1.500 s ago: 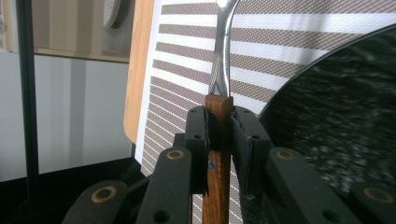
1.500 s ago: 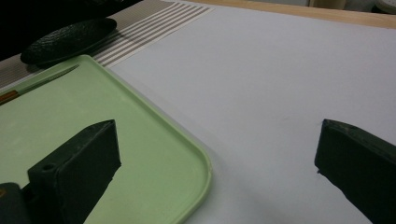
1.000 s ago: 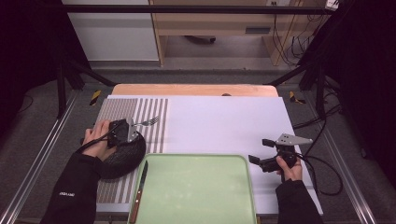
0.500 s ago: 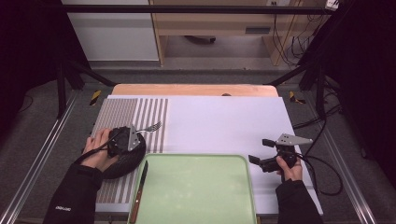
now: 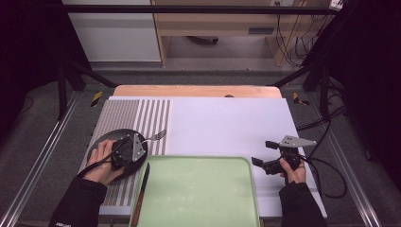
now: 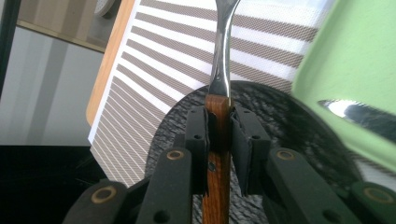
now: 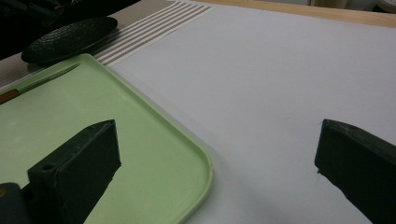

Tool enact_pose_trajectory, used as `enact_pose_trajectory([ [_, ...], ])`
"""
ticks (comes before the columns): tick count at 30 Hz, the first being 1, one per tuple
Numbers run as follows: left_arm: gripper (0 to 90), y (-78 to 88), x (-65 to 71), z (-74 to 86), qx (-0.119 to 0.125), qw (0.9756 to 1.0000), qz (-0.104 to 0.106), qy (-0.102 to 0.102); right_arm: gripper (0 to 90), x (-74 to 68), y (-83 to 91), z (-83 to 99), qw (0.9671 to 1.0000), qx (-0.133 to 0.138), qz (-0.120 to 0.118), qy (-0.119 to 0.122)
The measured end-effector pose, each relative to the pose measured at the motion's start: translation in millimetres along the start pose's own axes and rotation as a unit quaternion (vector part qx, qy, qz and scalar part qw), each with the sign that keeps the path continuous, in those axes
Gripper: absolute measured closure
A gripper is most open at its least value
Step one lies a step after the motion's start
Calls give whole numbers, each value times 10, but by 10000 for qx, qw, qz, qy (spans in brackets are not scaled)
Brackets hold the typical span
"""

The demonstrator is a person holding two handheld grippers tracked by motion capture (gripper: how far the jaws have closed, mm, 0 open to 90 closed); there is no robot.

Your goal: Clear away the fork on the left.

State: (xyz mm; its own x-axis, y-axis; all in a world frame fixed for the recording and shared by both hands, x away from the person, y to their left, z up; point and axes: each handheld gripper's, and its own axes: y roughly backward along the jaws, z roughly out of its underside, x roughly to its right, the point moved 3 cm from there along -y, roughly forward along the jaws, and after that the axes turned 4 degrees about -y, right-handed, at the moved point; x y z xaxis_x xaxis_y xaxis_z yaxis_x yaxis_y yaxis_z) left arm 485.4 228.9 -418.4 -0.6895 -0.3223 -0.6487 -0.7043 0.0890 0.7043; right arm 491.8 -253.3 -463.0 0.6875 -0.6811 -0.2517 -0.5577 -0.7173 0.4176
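My left gripper (image 5: 140,143) is over a black plate (image 5: 100,140) on the striped placemat, shut on the wooden handle of a fork (image 5: 157,136). In the left gripper view the jaws (image 6: 219,126) clamp the brown handle, and the fork's (image 6: 221,60) steel neck runs out over the plate (image 6: 289,126) toward the stripes. My right gripper (image 5: 261,152) rests on the white cover beside the right edge of the green tray (image 5: 198,194), open. The right gripper view (image 7: 217,140) has nothing between the jaws.
A knife (image 5: 142,187) lies along the tray's left rim, its blade (image 6: 359,114) showing beside the plate. The striped placemat (image 5: 142,113) covers the table's left part, the white cover (image 5: 227,123) the rest. The tray's corner (image 7: 196,163) lies under my right gripper's left jaw.
My left gripper has moved nearer to the person and a little right over the plate, carrying the fork. The right gripper has stayed still.
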Motion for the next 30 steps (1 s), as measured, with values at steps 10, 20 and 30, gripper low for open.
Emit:
enact_pose_trajectory([
  [10, 768, 148, 111, -95, 22, 9995, 149, 273, 2, 0, 0, 1, 10000, -7, 1, 7],
  [20, 767, 266, 224, -174, 77, 9989, 236, 386, 2, -1, 2, 0, 10000, 8, -3, 3],
  [30, 768, 380, 338, -242, -6, 9977, 292, 617, 2, -2, 3, 1, 10000, -4, 2, 7],
])
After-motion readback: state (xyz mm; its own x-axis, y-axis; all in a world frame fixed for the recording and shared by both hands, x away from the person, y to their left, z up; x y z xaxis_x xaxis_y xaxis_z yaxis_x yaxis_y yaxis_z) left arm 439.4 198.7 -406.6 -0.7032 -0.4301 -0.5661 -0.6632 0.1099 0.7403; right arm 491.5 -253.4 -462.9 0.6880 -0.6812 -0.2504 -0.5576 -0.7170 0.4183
